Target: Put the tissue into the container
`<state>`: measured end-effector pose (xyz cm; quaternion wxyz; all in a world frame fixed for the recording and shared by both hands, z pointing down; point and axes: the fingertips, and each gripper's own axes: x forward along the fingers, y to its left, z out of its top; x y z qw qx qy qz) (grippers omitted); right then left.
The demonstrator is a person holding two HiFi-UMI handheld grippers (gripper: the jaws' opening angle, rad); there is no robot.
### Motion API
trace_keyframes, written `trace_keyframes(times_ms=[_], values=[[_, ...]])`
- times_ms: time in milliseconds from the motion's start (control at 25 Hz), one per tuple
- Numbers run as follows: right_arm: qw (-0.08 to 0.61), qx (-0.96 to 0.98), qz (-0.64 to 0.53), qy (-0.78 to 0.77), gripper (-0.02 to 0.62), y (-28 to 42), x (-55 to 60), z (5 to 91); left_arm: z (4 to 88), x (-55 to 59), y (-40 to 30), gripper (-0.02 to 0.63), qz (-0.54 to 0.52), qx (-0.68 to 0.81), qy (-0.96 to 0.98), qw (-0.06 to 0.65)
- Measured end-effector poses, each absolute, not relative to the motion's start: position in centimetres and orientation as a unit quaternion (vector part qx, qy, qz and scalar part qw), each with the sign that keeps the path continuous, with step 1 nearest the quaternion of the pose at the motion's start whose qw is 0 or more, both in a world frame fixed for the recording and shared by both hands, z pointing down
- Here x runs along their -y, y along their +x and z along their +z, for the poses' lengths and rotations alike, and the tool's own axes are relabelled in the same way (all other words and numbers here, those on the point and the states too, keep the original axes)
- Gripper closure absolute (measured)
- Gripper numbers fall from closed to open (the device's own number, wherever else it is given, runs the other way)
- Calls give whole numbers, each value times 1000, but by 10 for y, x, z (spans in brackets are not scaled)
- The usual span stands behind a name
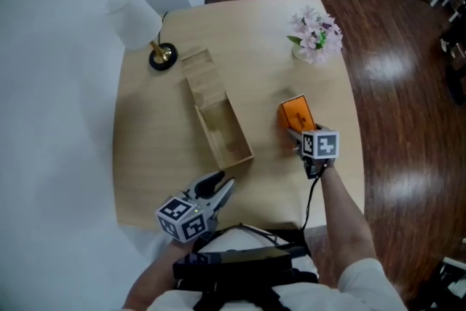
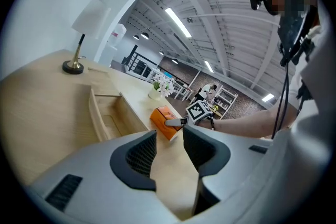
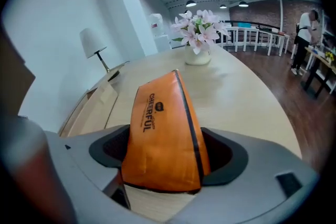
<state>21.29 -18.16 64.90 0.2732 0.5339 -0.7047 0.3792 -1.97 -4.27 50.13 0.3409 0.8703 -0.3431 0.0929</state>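
Orange tissue pack (image 3: pixel 163 134) sits between right gripper's (image 3: pixel 168 157) closing jaws (lettering unseen overhead).

On the pale wooden table (image 1: pixel 145 156), an open wooden container (image 1: pixel 218 129) lies at centre, with a white lamp (image 1: pixel 135 18) at upper left and pink flowers (image 1: pixel 317 34) at upper right. Right of centre, the right gripper (image 1: pixel 297 135) is closing its jaws around the near end of the orange tissue pack (image 1: pixel 296 114). The left gripper (image 1: pixel 222 183) hovers at lower centre, just below the container, jaws slightly apart.
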Motion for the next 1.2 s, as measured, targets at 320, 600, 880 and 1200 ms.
trace_keyframes(times_ms=[320, 600, 880, 1200], values=[[261, 707, 364, 547, 202, 206, 165, 622, 504, 36, -41, 443, 85, 367, 859, 346], [232, 709, 369, 555, 202, 195, 151, 592, 498, 32, -61, 443, 67, 373, 859, 344], [207, 739, 340, 543, 202, 151, 162, 545, 494, 39, -89, 443, 49, 386, 856, 340], [194, 775, 328, 504, 202, 63, 175, 519, 498, 33, -108, 443, 45, 387, 854, 345]])
